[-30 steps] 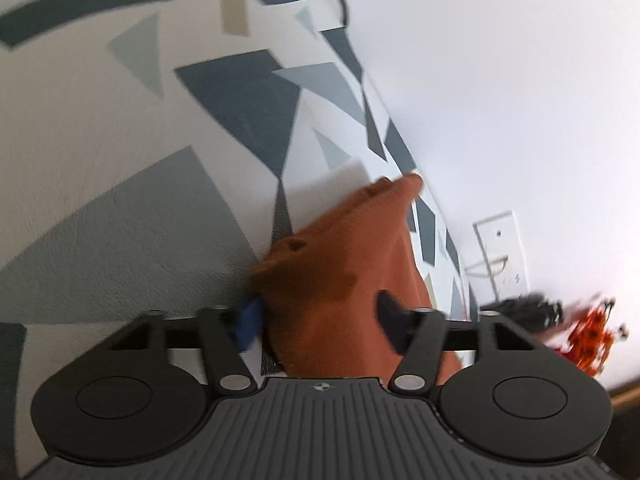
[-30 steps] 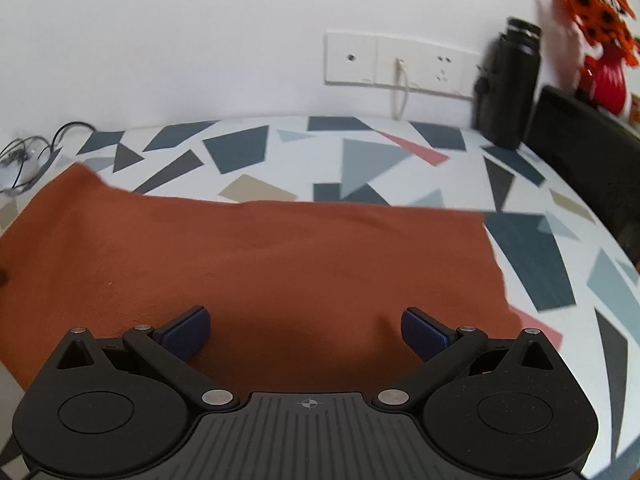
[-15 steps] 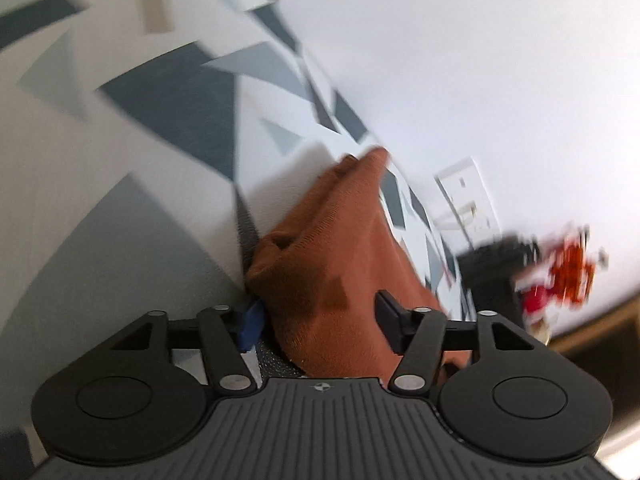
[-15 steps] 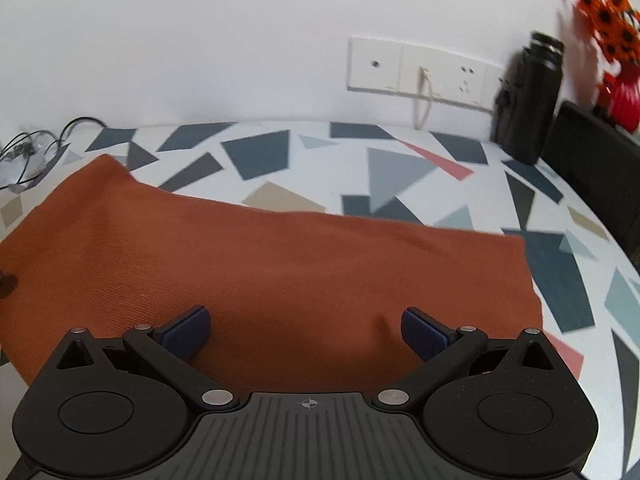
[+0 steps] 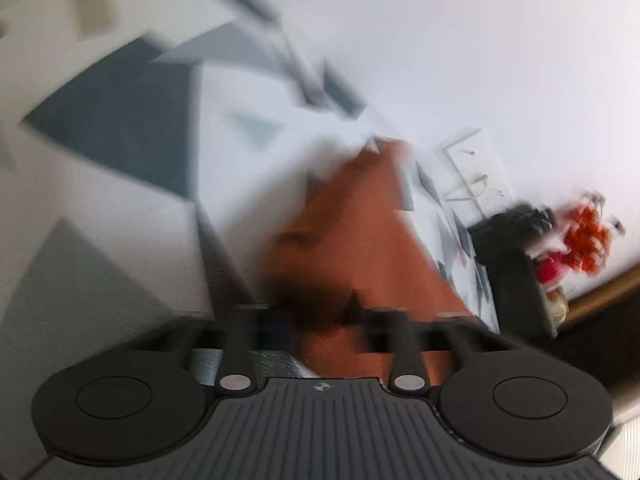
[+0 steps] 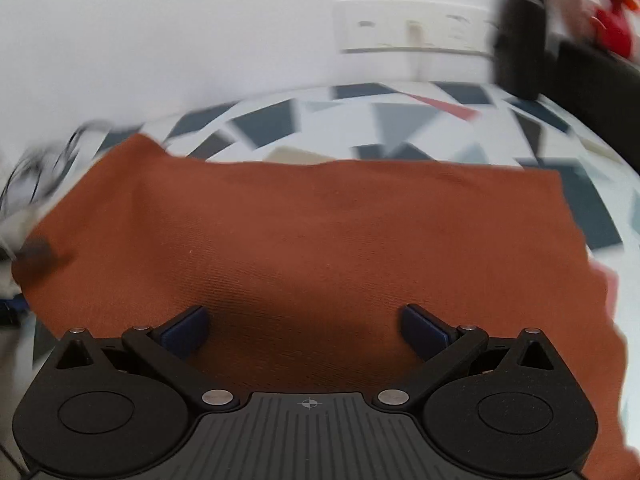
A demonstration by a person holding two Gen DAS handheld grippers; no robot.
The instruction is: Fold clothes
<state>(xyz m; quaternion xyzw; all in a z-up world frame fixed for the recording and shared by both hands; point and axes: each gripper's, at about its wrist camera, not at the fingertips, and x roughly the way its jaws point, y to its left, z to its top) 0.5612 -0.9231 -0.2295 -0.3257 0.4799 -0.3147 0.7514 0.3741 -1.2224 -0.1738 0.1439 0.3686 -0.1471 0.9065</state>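
A rust-orange cloth (image 6: 320, 232) lies spread across the patterned tabletop (image 6: 400, 120) in the right wrist view. My right gripper (image 6: 304, 328) hovers over its near edge with the jaws wide apart and nothing between them. In the left wrist view the frame is blurred by motion. The cloth (image 5: 360, 232) runs up from between the fingers of my left gripper (image 5: 320, 312), which stand apart around a bunched end of it. Whether they pinch it is too blurred to tell.
A white socket plate (image 6: 416, 28) is on the wall. A black bottle (image 6: 520, 32) and a red vase with orange flowers (image 6: 612, 20) stand at the back right. Dark cables (image 6: 48, 160) lie at the table's left.
Both views have gone blurry with motion. The left gripper has swung so the wall socket, bottle and flowers come further into its view. The right gripper has moved closer over the cloth.
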